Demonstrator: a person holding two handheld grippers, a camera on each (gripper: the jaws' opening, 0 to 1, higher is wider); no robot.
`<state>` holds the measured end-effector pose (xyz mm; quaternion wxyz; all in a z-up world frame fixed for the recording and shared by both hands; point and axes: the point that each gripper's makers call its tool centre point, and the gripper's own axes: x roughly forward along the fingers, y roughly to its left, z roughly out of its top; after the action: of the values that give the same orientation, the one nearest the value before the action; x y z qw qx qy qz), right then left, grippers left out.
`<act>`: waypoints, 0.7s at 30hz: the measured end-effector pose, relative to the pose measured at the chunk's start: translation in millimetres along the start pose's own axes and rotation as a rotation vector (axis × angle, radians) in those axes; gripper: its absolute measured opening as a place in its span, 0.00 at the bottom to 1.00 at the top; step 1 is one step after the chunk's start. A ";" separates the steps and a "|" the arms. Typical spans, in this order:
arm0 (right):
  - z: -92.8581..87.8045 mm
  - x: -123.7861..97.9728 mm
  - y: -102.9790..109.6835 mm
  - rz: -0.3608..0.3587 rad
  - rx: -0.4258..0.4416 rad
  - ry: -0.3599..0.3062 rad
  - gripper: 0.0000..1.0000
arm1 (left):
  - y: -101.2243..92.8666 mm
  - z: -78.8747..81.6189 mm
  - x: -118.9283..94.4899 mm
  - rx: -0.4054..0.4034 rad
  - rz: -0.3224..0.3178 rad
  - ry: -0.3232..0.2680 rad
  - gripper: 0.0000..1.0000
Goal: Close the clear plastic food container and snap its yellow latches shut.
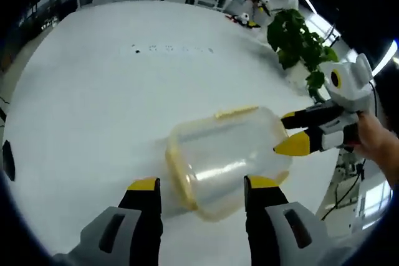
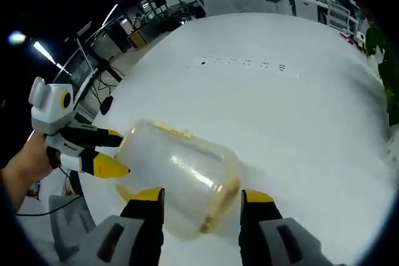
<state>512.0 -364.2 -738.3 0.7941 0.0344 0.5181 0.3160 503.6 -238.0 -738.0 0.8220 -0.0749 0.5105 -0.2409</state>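
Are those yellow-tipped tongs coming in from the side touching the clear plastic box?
Touching: in the left gripper view, the right tongs press their yellow tips against the clear plastic container.

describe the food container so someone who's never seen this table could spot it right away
On the big white table, look at the near edge, between the two yellow-tipped grippers: the left gripper below it and the right gripper at its far end. The container is a clear, frosted plastic box with a yellow rim and yellow latches, unlike the leafy green plant further back.
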 end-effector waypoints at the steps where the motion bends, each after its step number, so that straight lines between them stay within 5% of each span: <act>1: 0.0 0.1 0.7 0.002 0.012 0.002 0.43 | -1.1 0.8 0.4 -0.003 -0.006 -0.002 0.48; 15: -0.4 3.0 2.6 0.011 0.017 0.002 0.39 | -4.8 2.5 3.3 -0.006 -0.015 0.003 0.40; 16: -0.7 4.5 8.5 0.010 0.109 -0.009 0.36 | -5.2 2.5 4.4 -0.008 -0.020 0.000 0.39; 17: -9.9 -0.1 9.9 0.026 0.012 0.053 0.36 | -7.1 1.1 6.4 -0.065 -0.022 -0.006 0.37; 18: -8.8 -0.8 4.1 -0.008 0.014 0.054 0.35 | 2.0 -15.2 2.7 -0.074 0.033 0.069 0.36; 21: -6.1 2.6 5.7 0.007 0.021 0.045 0.35 | -6.9 -1.4 6.8 -0.043 -0.007 0.033 0.37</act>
<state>504.9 -359.9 -741.0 0.7805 0.0374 0.5392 0.3142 502.6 -247.0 -741.5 0.8108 -0.0903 0.5289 -0.2338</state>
